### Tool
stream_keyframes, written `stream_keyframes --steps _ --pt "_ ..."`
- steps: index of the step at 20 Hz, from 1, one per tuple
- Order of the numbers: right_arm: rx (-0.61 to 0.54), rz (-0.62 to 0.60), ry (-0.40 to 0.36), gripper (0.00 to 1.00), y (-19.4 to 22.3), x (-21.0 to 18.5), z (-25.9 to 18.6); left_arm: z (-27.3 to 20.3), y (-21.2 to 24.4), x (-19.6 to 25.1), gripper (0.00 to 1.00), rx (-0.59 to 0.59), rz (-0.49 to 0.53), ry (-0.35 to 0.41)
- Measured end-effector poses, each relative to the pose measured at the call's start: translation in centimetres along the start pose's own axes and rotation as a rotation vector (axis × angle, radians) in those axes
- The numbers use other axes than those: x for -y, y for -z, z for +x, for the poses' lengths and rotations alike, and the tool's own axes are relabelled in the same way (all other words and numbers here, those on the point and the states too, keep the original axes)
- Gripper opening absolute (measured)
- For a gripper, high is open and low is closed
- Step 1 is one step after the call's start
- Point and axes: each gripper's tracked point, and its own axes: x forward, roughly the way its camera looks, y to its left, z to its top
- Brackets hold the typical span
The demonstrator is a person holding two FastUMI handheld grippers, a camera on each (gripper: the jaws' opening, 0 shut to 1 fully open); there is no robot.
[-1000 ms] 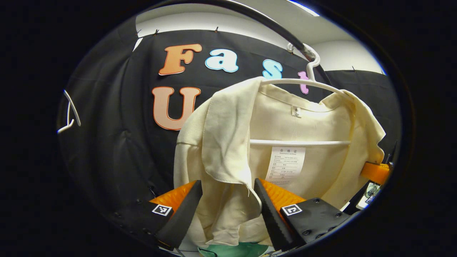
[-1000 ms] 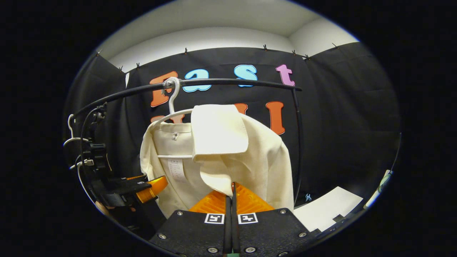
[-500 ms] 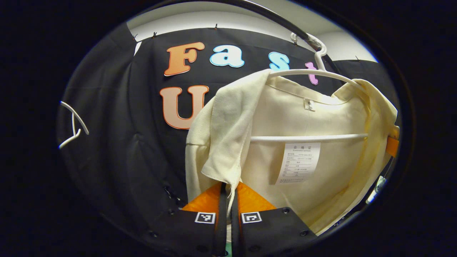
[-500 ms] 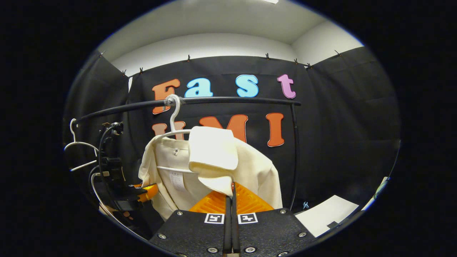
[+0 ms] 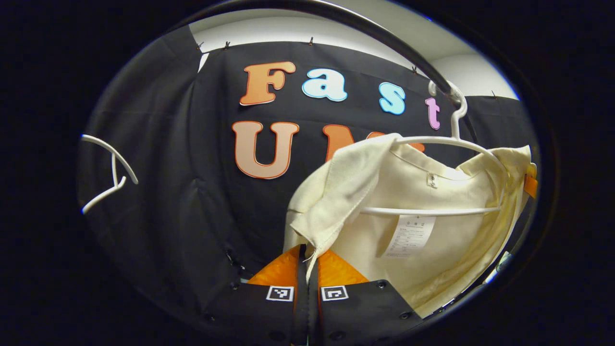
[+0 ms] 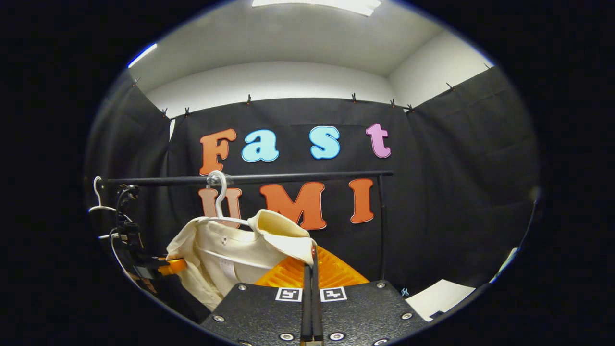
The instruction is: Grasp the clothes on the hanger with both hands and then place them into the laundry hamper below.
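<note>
In the left gripper view, my left gripper (image 5: 307, 259) has its jaws pressed together on the front edge of the cream shirt (image 5: 432, 192), a fold of the cloth pinched between them just below the white hanger (image 5: 432, 210). The shirt hangs open on that hanger, collar up against the hanger's shoulders, a paper tag dangling under its crossbar. The hanger's hook sits on the black rail (image 5: 384, 41). An empty hanger (image 5: 108, 175) hangs well off to the hanger's left.

In the right gripper view, my right gripper (image 6: 311, 259) is likewise clamped on the shirt (image 6: 226, 250), jaws closed over the other front edge beside the hanger (image 6: 218, 202). The other gripper (image 6: 163, 266) shows on the far side of the shirt.

I judge the shirt light, soft and limp: it will sag and trail, and the thin edge could slip from the jaws. Holds near the collar, close to the hanger's shoulders, look best for peeling it off. I can't see the hamper from here.
</note>
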Motion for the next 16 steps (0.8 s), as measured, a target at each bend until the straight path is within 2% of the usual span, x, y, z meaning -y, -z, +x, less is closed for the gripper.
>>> stream_keyframes --steps 4,9,11,12,13,14,16 --pt "-0.008 -0.003 0.01 0.0 -0.4 1.5 0.7 -0.7 -2.7 -2.7 0.07 0.062 0.049 -0.075" --pt "-0.013 -0.048 0.06 0.0 -1.2 4.8 1.7 -1.5 -6.3 -5.4 0.07 0.144 0.126 -0.164" --pt "-0.004 -0.057 0.064 0.0 -2.2 5.8 2.1 -1.5 -7.7 -6.4 0.06 0.169 0.15 -0.185" --pt "-0.005 -0.059 0.065 0.03 -2.2 6.3 2.2 -1.8 -8.5 -6.9 0.07 0.187 0.164 -0.2" --pt "-0.007 -0.063 0.065 0.0 -2.3 6.7 2.5 -1.9 -9.2 -7.3 0.07 0.203 0.179 -0.213" --pt "-0.012 -0.068 0.061 0.03 -2.2 6.9 2.6 -1.8 -9.7 -7.7 0.07 0.217 0.193 -0.222" --pt "-0.028 -0.082 0.047 0.0 -1.5 7.1 3.2 -2.1 -10.1 -8.4 0.07 0.229 0.213 -0.24"
